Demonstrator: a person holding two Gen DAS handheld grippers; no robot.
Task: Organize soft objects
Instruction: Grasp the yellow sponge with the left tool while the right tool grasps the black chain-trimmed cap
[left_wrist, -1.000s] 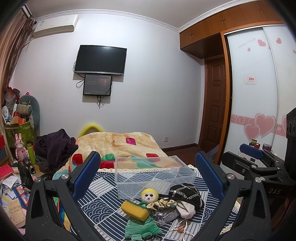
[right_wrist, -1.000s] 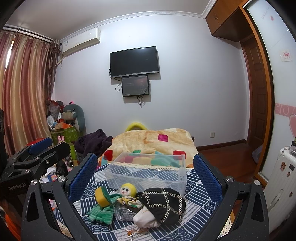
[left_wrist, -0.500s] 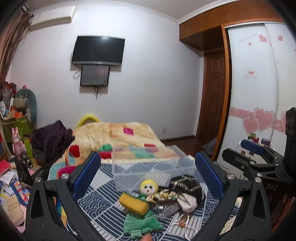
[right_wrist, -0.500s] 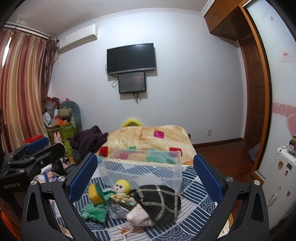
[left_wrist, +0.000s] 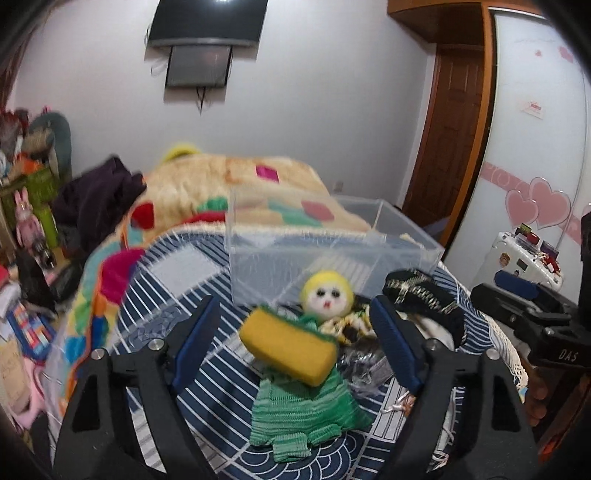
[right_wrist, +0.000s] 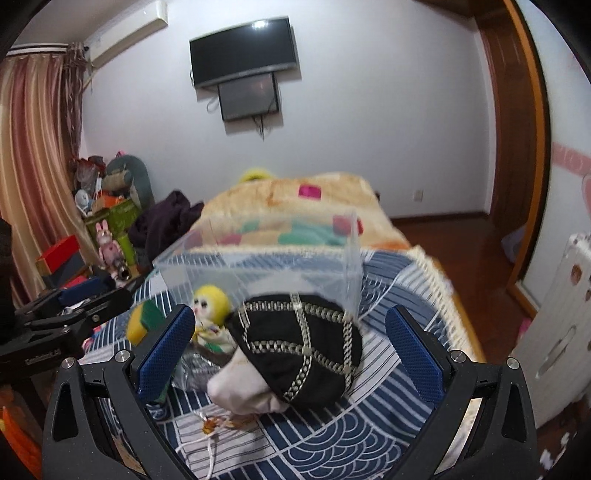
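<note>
Two claws, both spread wide, nothing gripped. Left claw (left_wrist: 295, 332) frames the yellow sponge (left_wrist: 290, 345), which lies on the green knit cloth (left_wrist: 299, 410); doll (left_wrist: 325, 295) with yellow hair at 12 o'clock of the sponge, touching it. Right claw (right_wrist: 290, 349) frames the black chain-trimmed hat (right_wrist: 306, 341) with white cloth (right_wrist: 240, 391) at its 7 o'clock. Clear plastic bin (right_wrist: 266, 266) sits just behind the pile at 12 o'clock, on the blue patterned bed cover (right_wrist: 332, 439). Doll at the hat's 10 o'clock.
</note>
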